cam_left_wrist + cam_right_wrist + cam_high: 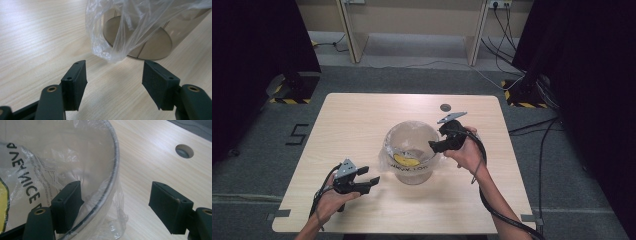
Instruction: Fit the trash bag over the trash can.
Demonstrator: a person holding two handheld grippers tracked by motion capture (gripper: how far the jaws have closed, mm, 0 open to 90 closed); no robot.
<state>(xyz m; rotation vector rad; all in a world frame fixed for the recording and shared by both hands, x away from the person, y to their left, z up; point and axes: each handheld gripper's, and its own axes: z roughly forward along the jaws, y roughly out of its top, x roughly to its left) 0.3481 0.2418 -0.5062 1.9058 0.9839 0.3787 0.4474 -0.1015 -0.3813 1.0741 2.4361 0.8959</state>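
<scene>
A clear round bin (pixel 411 172) stands at the middle of the wooden table (pixel 352 125), lined with a clear plastic bag (pixel 410 136) that bears a yellow print and black letters. My right gripper (pixel 433 146) hovers at the bin's right rim, open; in the right gripper view the rim (pixel 115 165) and the bag's edge (pixel 117 195) run between its jaws (pixel 116 202) without being pinched. My left gripper (pixel 368 176) is open near the table's front left and points at the bin. In the left gripper view a hanging fold of the bag (pixel 110 50) lies just beyond the open gripper (pixel 115 80).
A round grommet hole (pixel 445 107) sits in the table behind the bin. Black curtains flank the scene, with stand bases marked in yellow and black tape (pixel 292 92) on the floor. Cables (pixel 542 135) trail on the carpet at the right.
</scene>
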